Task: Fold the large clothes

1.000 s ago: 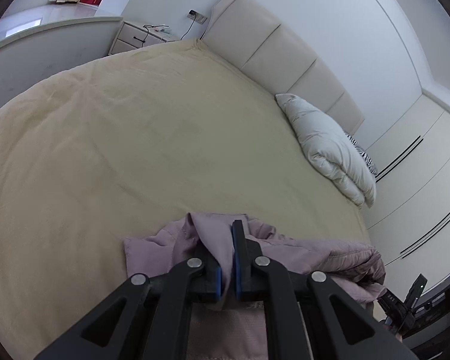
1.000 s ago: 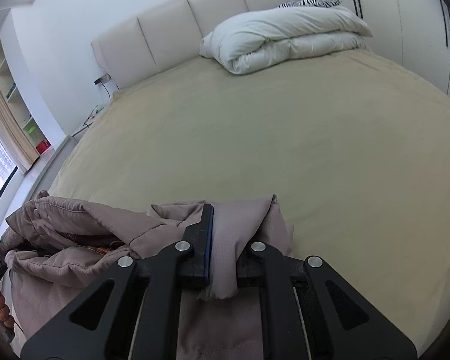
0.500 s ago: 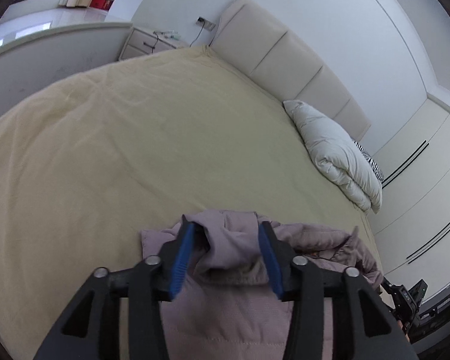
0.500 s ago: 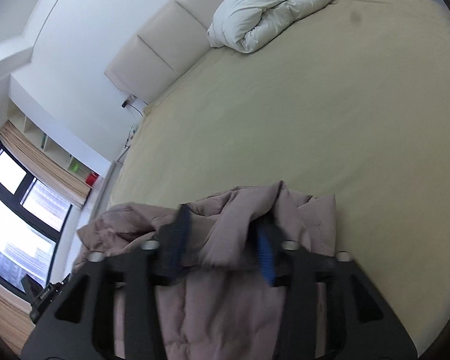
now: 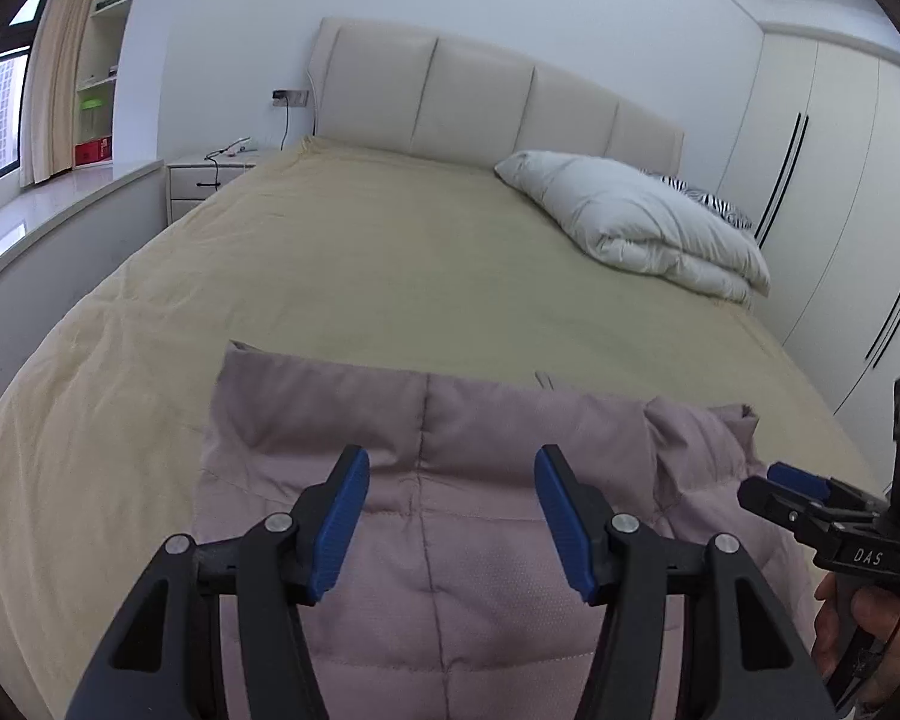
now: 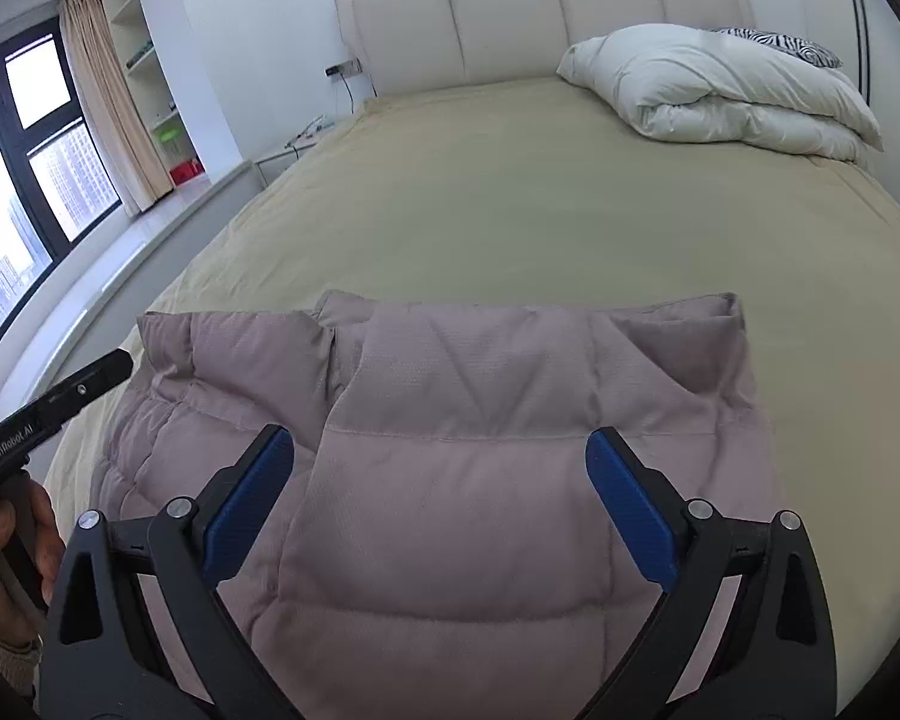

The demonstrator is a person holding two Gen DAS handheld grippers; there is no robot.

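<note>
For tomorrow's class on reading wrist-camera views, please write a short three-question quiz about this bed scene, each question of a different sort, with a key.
1. True or false: the left gripper is clamped on the mauve padded jacket.
2. Where does the folded white duvet lie? A) on the windowsill B) by the headboard C) on the jacket
3. Fill in: the jacket rests on the ____ bedspread.

Key
1. False: its pads stand apart above the fabric, gripping nothing. The right gripper holds nothing either, and its jaws are opening.
2. B
3. Beige
</note>
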